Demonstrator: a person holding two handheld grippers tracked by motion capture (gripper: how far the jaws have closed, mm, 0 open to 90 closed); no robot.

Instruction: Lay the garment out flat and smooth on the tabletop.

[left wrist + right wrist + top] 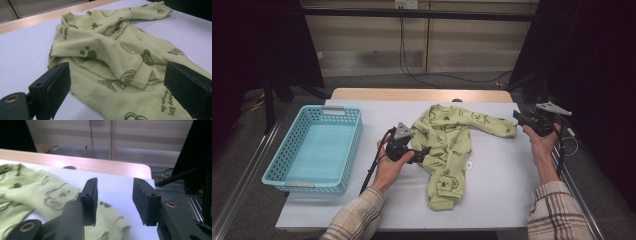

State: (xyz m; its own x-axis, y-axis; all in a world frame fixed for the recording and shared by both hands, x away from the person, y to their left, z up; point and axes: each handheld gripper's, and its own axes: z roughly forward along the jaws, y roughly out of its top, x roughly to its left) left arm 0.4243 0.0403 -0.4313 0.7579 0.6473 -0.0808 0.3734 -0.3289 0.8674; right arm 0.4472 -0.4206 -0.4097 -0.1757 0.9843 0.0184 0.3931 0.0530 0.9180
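Observation:
A light green baby garment (447,145) with dark animal prints lies flat on the pale table cover (497,185). One sleeve (492,126) stretches out to the right. In the left gripper view the other sleeve (110,53) lies folded across the garment's body (105,92). My left gripper (426,152) sits low at the garment's left edge, open, its jaws (117,67) wide on either side of the folded sleeve's cuff without touching it. My right gripper (518,117) hovers just beyond the outstretched sleeve's cuff (110,225), open (115,181), nothing between its pads.
A turquoise plastic basket (302,186) stands on the left part of the table. The wooden table edge (422,94) runs along the back. Black stand legs (274,95) and cables lie on the floor beyond. A metal rail (579,200) borders the right side.

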